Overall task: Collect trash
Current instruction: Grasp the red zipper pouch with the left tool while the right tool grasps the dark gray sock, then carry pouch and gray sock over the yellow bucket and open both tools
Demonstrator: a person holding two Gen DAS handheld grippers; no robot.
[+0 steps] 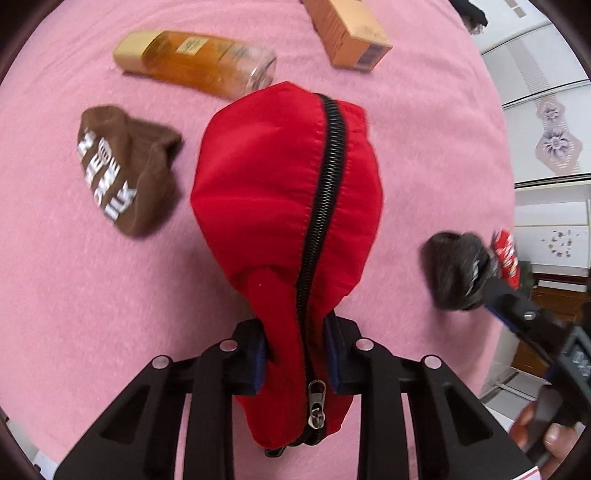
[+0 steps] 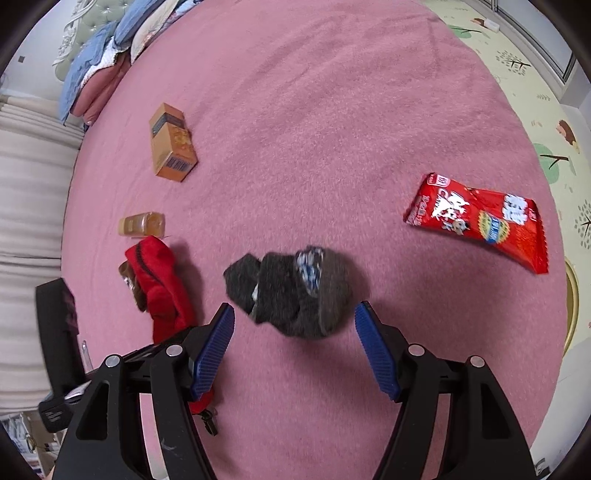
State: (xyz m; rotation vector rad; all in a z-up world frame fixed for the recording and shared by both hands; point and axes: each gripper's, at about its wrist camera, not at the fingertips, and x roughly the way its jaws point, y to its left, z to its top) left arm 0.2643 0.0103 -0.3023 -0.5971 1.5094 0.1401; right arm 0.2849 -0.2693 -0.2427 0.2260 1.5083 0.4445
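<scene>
My left gripper [image 1: 297, 363] is shut on the near end of a red zippered pouch [image 1: 288, 206], held over a pink blanket [image 1: 74, 295]; the pouch also shows in the right wrist view [image 2: 159, 280]. My right gripper [image 2: 293, 347] is open, its blue pads either side of and just short of a dark grey sock bundle [image 2: 295, 291], which also shows in the left wrist view [image 1: 454, 269]. A red snack wrapper [image 2: 480, 221] lies to the right of the bundle. An orange box [image 2: 171, 144] and an amber bottle [image 2: 142, 224] lie farther left.
A brown sock with white lettering [image 1: 125, 170] lies left of the pouch. The amber bottle [image 1: 199, 62] and orange box [image 1: 347, 29] lie beyond the pouch. Pillows [image 2: 107, 55] are piled at the bed's far left. A patterned floor mat [image 2: 535, 110] lies beyond the right edge.
</scene>
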